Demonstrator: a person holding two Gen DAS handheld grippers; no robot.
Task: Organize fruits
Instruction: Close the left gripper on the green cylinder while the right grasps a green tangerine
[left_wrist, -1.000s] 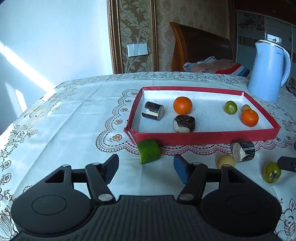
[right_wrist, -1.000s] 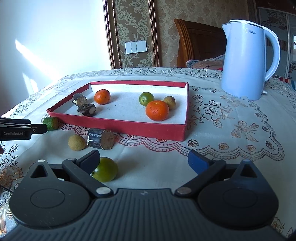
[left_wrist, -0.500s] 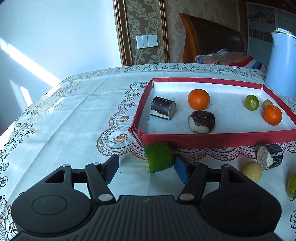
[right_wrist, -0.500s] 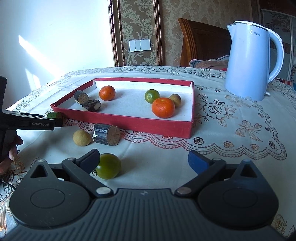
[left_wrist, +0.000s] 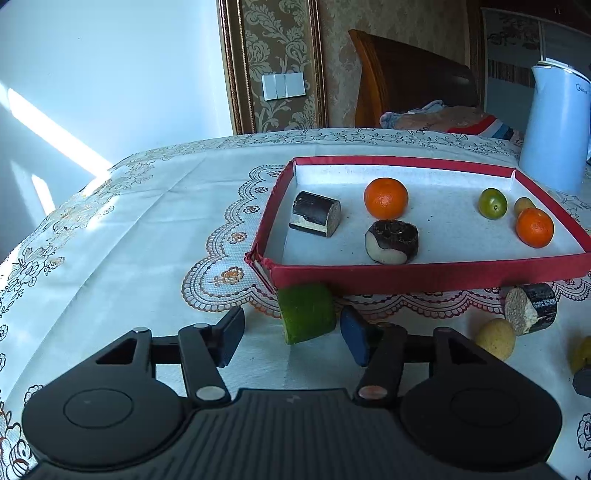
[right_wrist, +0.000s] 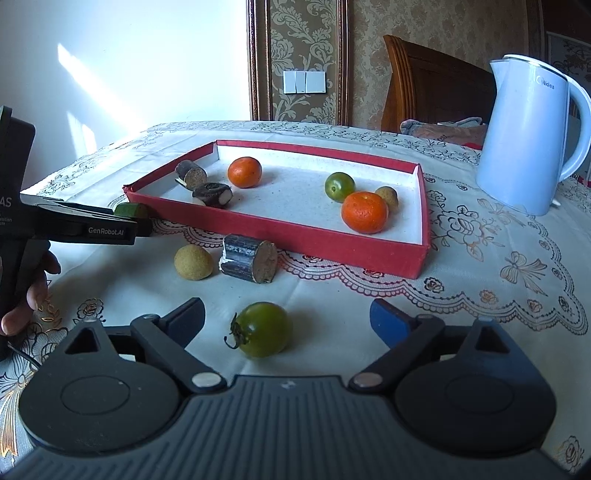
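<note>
A cut green cucumber piece (left_wrist: 306, 312) lies on the tablecloth against the front wall of the red tray (left_wrist: 424, 275). My left gripper (left_wrist: 291, 338) straddles the piece with its jaws closing; the right pad is close to it and the left pad stands clear of it. In the right wrist view a green tomato (right_wrist: 262, 328) sits between the fingers of my right gripper (right_wrist: 288, 319). Those jaws are wide and closing, and neither pad touches the tomato. The tray (right_wrist: 332, 247) holds two oranges, a green tomato, a small tan fruit and two dark cane pieces.
A dark cane piece (right_wrist: 251, 258) and a round yellow fruit (right_wrist: 194, 262) lie loose in front of the tray. A pale blue kettle (right_wrist: 528, 136) stands at the back right. A person's hand (right_wrist: 33, 291) holds the left tool at the left edge.
The left gripper moved up to the cucumber piece, which now sits between its narrowed fingers. The right gripper shifted left, so the green tomato lies between its fingers, and its jaws narrowed slightly.
</note>
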